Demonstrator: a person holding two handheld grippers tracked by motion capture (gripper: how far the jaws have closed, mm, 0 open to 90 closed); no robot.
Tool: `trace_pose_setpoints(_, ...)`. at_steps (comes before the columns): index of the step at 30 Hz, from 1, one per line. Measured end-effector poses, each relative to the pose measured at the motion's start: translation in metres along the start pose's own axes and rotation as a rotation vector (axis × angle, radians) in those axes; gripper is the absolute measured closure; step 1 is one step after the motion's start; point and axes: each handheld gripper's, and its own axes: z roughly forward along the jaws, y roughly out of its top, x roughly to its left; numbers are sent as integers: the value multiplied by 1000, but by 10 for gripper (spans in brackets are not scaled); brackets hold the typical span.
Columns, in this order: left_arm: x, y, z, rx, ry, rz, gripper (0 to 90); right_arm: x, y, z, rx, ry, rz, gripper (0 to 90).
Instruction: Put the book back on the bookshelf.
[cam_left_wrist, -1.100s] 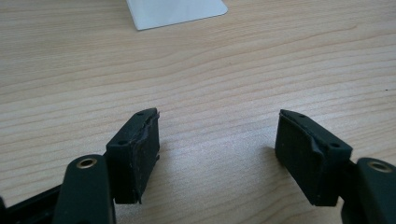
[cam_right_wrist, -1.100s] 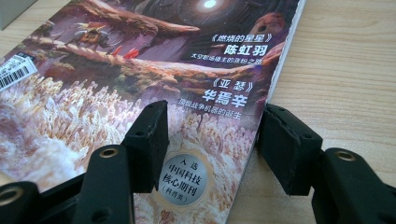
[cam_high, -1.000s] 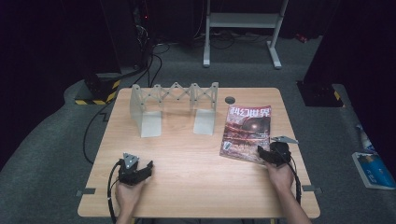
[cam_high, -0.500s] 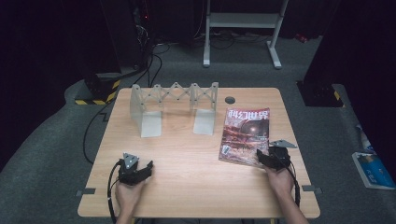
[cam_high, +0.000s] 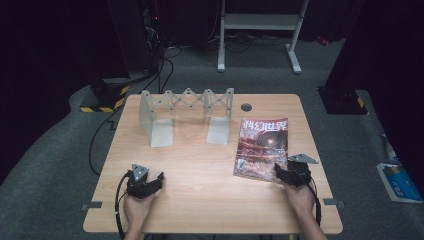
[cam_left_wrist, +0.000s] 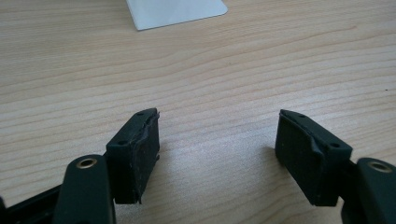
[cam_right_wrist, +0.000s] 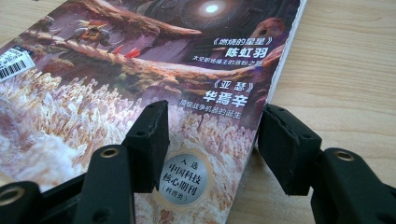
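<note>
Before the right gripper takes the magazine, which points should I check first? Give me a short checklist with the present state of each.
1. Right gripper jaws open: ok.
2. Jaws straddle the near right edge of the magazine, one over the cover, one over the table: ok.
3. Pads pressing the magazine: not ok, no grip.
4. Magazine lies flat: ok.
5. Left gripper open with nothing between its jaws, away from the magazine: ok.
6. Folding rack apart from the magazine: ok.

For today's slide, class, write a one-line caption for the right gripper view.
Open right gripper straddling the right edge of a magazine lying on the wooden table.
</note>
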Motion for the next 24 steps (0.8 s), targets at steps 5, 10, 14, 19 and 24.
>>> trace_pose_setpoints(5,0,0,0,0,-1,0,307,3,-2,-3,-2,-4,-7,437)
trace_pose_setpoints(10,0,0,0,1,-2,-2,307,4,-4,-5,4,-5,-14,437)
trace_pose_setpoints(14,0,0,-1,2,-5,-3,307,6,-4,-7,14,-7,-25,437)
trace_pose_setpoints(19,0,0,-1,1,-6,2,321,7,-5,-9,19,-6,-30,437)
trace_pose_setpoints(24,1,0,-1,1,-11,-3,322,8,-8,-13,22,1,-30,437)
